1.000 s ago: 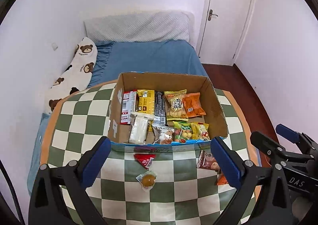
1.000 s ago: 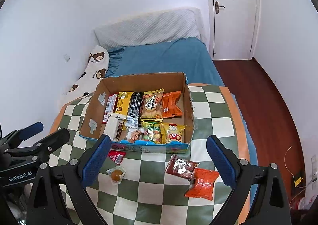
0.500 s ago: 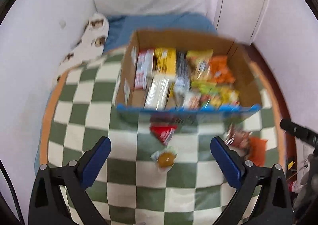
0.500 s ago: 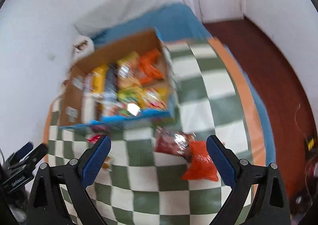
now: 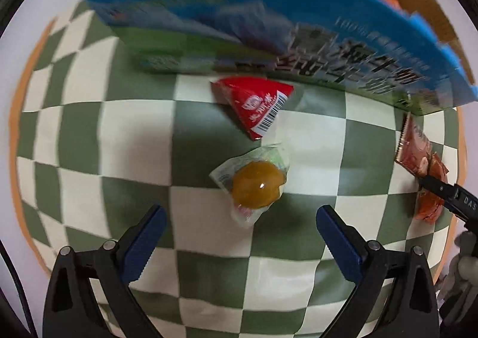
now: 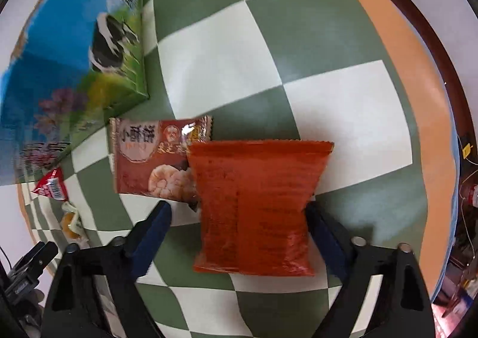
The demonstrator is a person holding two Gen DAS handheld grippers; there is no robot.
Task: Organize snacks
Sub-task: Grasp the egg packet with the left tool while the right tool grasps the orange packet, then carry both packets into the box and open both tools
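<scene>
Both grippers have dropped from a high view of the room to just above the checked tablecloth (image 5: 74, 128), and the right gripper's (image 6: 239, 215) jaws have just been closing around an orange snack bag (image 6: 257, 206). The bag lies between its fingers; the right finger looks to be touching the bag's edge, while a gap shows on the left side, so it is not yet pinched. This bag is light, soft and crinkly, probably slippery foil, best taken across its narrow middle. Its top corner overlaps a brown-red packet (image 6: 152, 164) lying near the corner of the box (image 6: 74, 69).

The left gripper (image 5: 239, 233) hangs spread wide and empty over a jelly cup (image 5: 257, 184) in clear wrap, small, smooth and squashy. A red triangular packet (image 5: 257, 105) lies between the cup and the box wall. The cardboard box, blurred here, shows only slivers of yellow and orange packets inside.
</scene>
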